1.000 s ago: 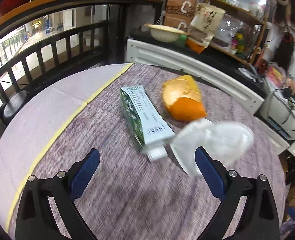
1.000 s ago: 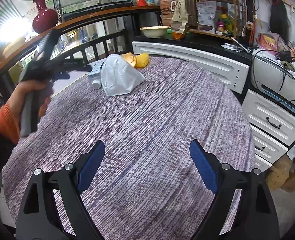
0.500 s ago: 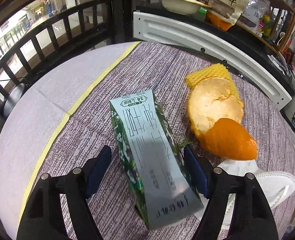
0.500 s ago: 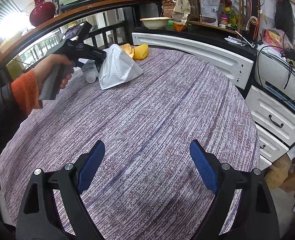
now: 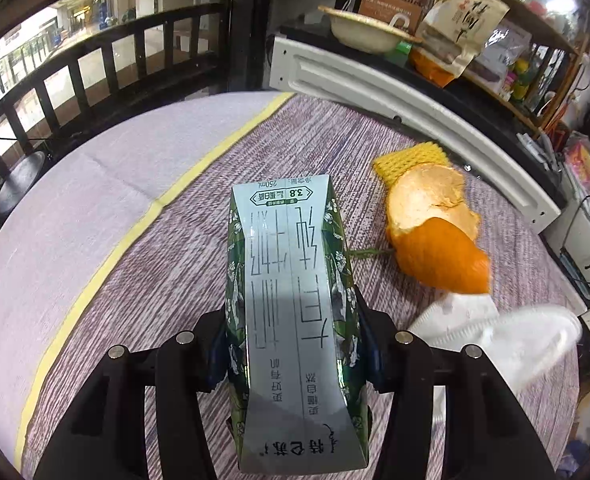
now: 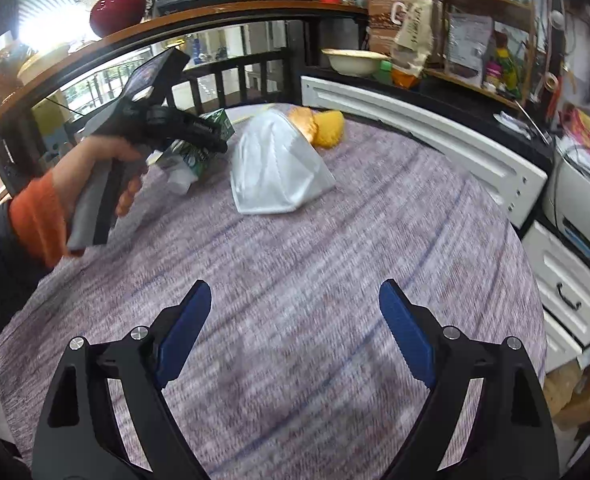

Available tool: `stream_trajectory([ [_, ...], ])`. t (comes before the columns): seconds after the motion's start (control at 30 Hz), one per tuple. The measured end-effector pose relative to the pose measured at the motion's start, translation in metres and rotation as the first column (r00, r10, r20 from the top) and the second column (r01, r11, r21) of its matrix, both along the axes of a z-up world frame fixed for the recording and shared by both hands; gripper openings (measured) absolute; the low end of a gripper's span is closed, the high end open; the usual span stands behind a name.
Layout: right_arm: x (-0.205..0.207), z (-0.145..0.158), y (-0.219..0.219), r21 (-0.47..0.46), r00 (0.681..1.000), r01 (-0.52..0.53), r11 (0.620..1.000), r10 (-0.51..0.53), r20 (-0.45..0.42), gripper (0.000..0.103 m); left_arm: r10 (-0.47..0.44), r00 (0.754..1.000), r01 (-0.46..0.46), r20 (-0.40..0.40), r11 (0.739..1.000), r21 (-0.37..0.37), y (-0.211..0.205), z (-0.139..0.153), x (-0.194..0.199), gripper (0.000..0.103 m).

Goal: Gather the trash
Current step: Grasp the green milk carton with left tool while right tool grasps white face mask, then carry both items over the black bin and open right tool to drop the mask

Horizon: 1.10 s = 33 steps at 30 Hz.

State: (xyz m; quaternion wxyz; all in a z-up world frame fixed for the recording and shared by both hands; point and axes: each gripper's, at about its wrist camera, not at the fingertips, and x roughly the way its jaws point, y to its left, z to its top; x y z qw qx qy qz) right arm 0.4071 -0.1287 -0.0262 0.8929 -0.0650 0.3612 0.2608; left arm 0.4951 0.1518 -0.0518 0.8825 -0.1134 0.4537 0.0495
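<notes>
**Left claw clamps the carton, right waits**

Starting at the left: my left claw [image 5: 293,344] has just been closing, and its pads now sit against both long sides of the green-and-white milk carton [image 5: 291,300], which lies flat on the woven surface [image 5: 155,272]. I took it across its narrow width because that is the only span the jaws can bridge. The side walls look slightly pinched in, so I judge the grip firm enough to lift.

Just right of the carton lies the orange peel [image 5: 435,240] with a scrap of yellow foam net [image 5: 411,160] behind it, and nearer me the white face mask [image 6: 279,168], all loose and waiting.

Further right, my right claw [image 6: 295,320] hangs wide and empty above bare cloth, well apart from the trash, likely kept clear until the carton is out.
</notes>
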Motion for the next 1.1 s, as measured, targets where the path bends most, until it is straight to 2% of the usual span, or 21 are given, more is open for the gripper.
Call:
stream_trajectory([
  [0.1,0.017,0.006,0.016,-0.002,0.999,-0.008,1.0,0.008,0.034,0.086,-0.012,0.999,0.014,0.05,0.999,-0.038,0.004,0.011,-0.027,0.051],
  [0.17,0.037,0.006,0.029,-0.008,1.0,-0.009,1.0,0.01,0.021,0.086,-0.027,0.996,0.03,0.085,0.999,-0.036,0.003,0.018,-0.047,0.051],
  [0.33,0.079,-0.003,0.058,0.022,0.997,0.007,1.0,-0.005,-0.075,0.086,-0.079,0.987,0.084,0.137,0.996,-0.032,-0.005,0.03,-0.088,0.051],
  [0.5,0.11,-0.011,0.075,0.035,0.992,0.054,0.998,-0.05,-0.118,0.086,-0.116,0.977,0.119,0.177,0.993,-0.007,-0.012,0.037,-0.119,0.051],
  [0.57,0.117,-0.016,0.082,0.018,0.988,0.06,0.998,-0.056,-0.146,0.075,-0.131,0.973,0.133,0.188,0.991,0.004,-0.016,0.039,-0.128,0.051],
  [0.63,0.122,-0.023,0.088,-0.004,0.983,0.061,0.998,-0.061,-0.173,0.05,-0.14,0.971,0.144,0.192,0.99,-0.009,-0.018,0.038,-0.135,0.051],
  [0.67,0.123,-0.026,0.089,-0.014,0.982,0.062,0.998,-0.064,-0.179,0.045,-0.145,0.971,0.151,0.189,0.988,-0.018,-0.019,0.037,-0.137,0.051],
  [0.73,0.123,-0.03,0.09,-0.04,0.981,0.079,0.996,-0.085,-0.177,0.025,-0.149,0.971,0.156,0.187,0.988,-0.021,-0.021,0.035,-0.141,0.051],
  [0.83,0.12,-0.033,0.086,-0.042,0.98,0.095,0.995,-0.1,-0.17,0.017,-0.153,0.971,0.159,0.183,0.987,-0.018,-0.025,0.03,-0.146,0.051],
  [0.9,0.113,-0.031,0.082,-0.032,0.982,0.092,0.995,-0.096,-0.161,0.014,-0.155,0.971,0.163,0.18,0.986,-0.029,-0.026,0.028,-0.149,0.051],
  [1.1,0.087,-0.019,0.065,0.008,0.986,0.086,0.996,-0.084,-0.142,0.014,-0.159,0.969,0.169,0.191,0.985,-0.035,-0.031,0.027,-0.165,0.051],
])
